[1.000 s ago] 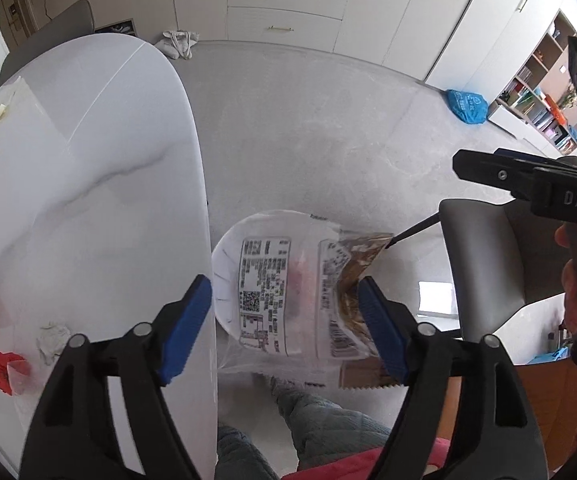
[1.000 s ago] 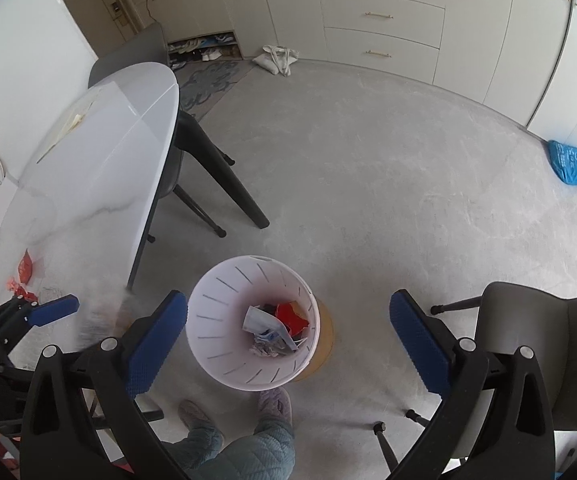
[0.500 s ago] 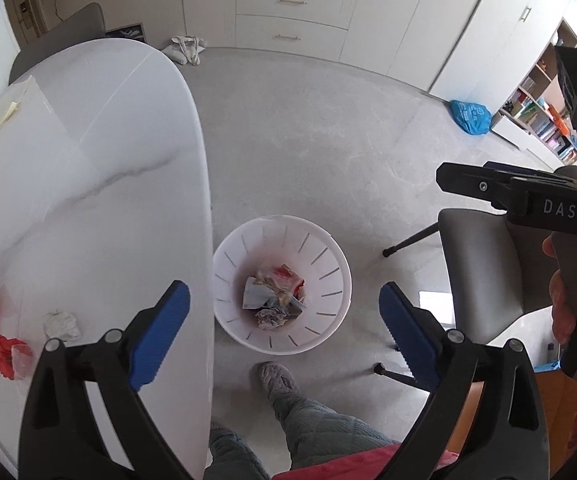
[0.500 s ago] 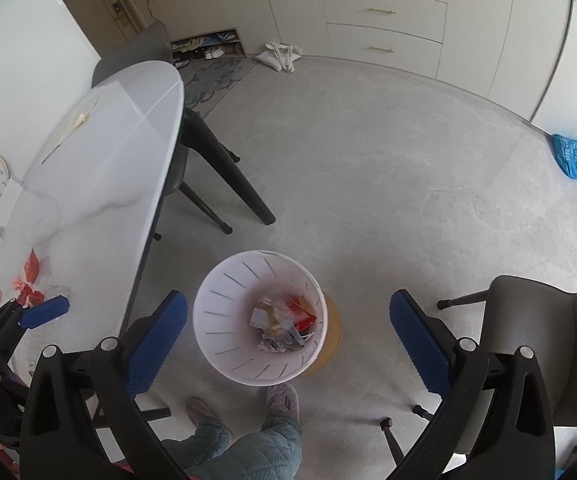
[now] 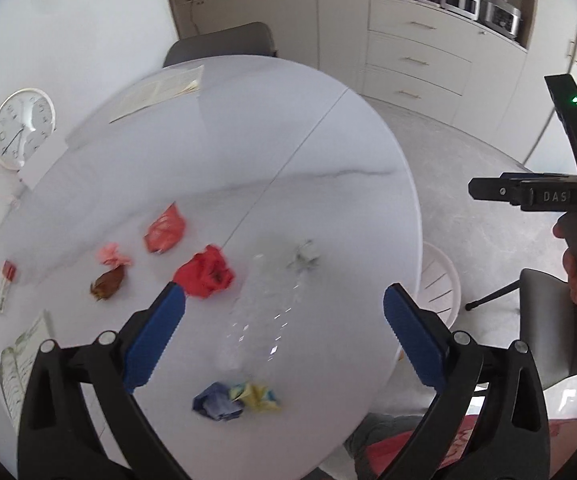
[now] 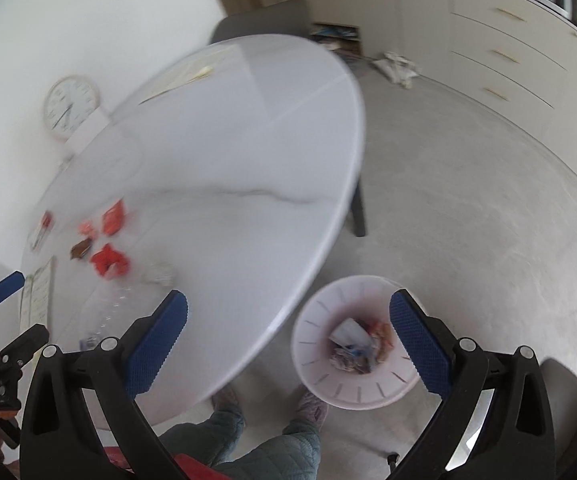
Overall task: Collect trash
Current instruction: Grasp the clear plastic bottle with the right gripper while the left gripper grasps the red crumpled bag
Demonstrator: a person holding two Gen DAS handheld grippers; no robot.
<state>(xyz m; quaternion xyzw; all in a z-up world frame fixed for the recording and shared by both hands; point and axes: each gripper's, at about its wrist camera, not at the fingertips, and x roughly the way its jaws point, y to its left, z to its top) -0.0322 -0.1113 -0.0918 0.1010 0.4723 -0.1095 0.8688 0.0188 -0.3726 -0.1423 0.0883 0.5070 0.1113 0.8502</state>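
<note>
My left gripper is open and empty above the white table. Below it lie a clear plastic wrapper, a red crumpled wrapper, a grey paper ball and a blue and yellow wrapper. More trash lies to the left: an orange-red wrapper, a pink one and a brown one. My right gripper is open and empty, over the table edge beside the white trash bin, which holds several wrappers. The bin rim shows in the left wrist view.
A wall clock leans at the table's far left. Papers lie at the far end, a leaflet near the front left. A grey chair stands right of the bin. The person's feet are by the bin.
The left gripper let the plastic bag drop into the bin, opened, then swung left over the table. The right gripper swung left too, so the table now fills its view.
</note>
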